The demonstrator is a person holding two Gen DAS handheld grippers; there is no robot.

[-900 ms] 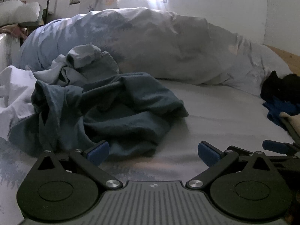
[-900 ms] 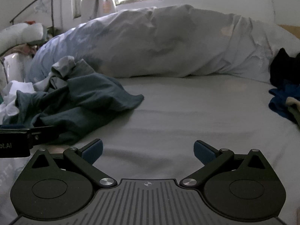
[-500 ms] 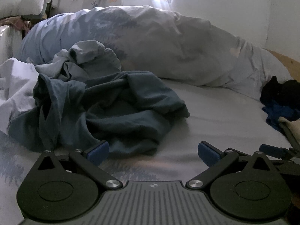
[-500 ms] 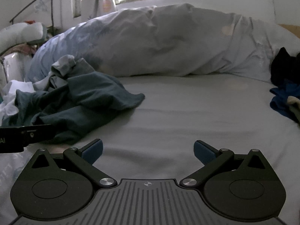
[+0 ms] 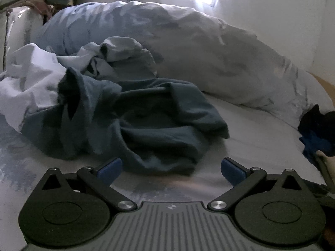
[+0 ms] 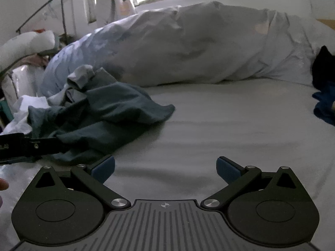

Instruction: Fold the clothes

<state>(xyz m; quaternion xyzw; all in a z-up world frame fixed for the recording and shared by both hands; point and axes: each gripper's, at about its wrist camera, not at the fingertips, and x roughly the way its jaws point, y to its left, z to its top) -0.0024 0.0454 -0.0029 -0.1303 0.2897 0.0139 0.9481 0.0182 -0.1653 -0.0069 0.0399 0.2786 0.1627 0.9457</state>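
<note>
Between the blue pads of my left hand-held gripper (image 5: pixel 170 168), spread wide and holding nothing, I see the near edge of a crumpled dark teal cotton garment (image 5: pixel 146 121) almost at the tips. My right hand-held gripper (image 6: pixel 165 168) is equally wide and empty, hovering over bare grey bedsheet (image 6: pixel 230 129) to the right of that garment.

Further out, the teal garment lies bunched on the bed, tangled against a rumpled pale grey-blue garment (image 5: pixel 117 50) and a white cloth (image 5: pixel 27 79) on the left. Behind them runs a long heaped white duvet (image 5: pixel 209 52). At the far right edge sits a small heap of black and blue clothes (image 5: pixel 316 129); I cannot tell whether those are folded.

I judge the step in hand to be reaching for the teal garment. Next I need a pinch on one layer at its near hem, then a pull onto the open sheet to spread it flat.
</note>
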